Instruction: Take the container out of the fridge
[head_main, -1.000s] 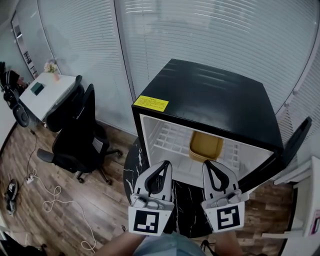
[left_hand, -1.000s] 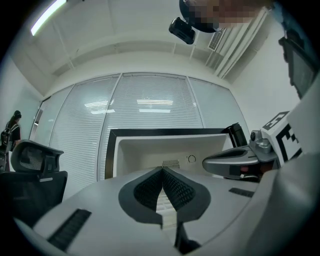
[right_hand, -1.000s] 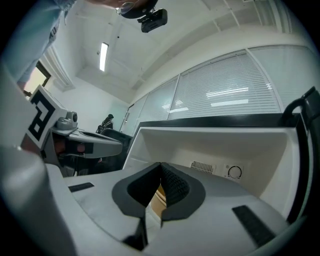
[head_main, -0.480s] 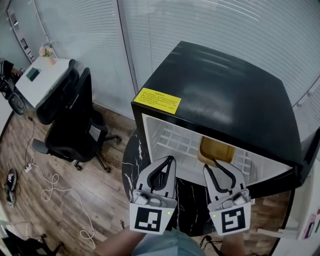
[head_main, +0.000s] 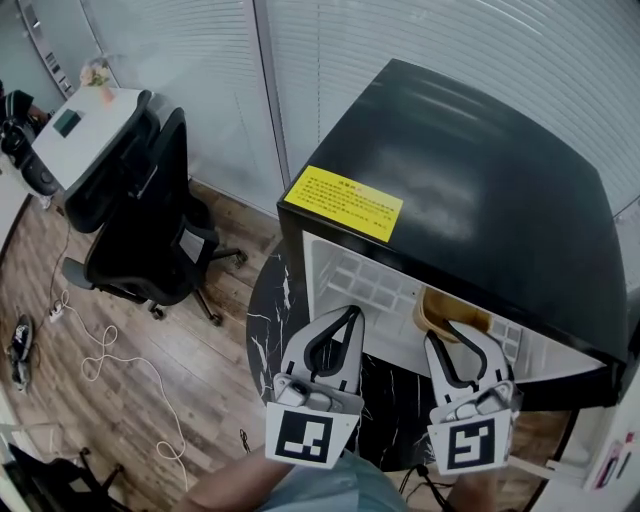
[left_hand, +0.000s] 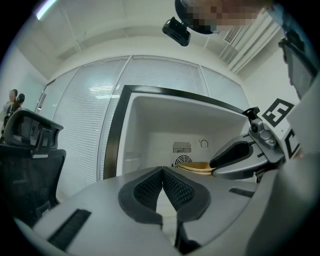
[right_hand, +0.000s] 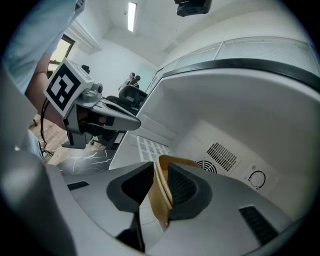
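Pinching the near wall of the container (right_hand: 161, 202) inside the fridge (head_main: 480, 170), the right tongs (right_hand: 160, 175) must next draw it straight out, while the left tongs (left_hand: 163, 175) hover pressed together, empty.

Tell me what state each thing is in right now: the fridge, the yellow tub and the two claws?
fridge: open, white inside showing.
left claw: shut, nothing in it.
right claw: shut on the wall of the container.
container: inside the fridge, not yet out.
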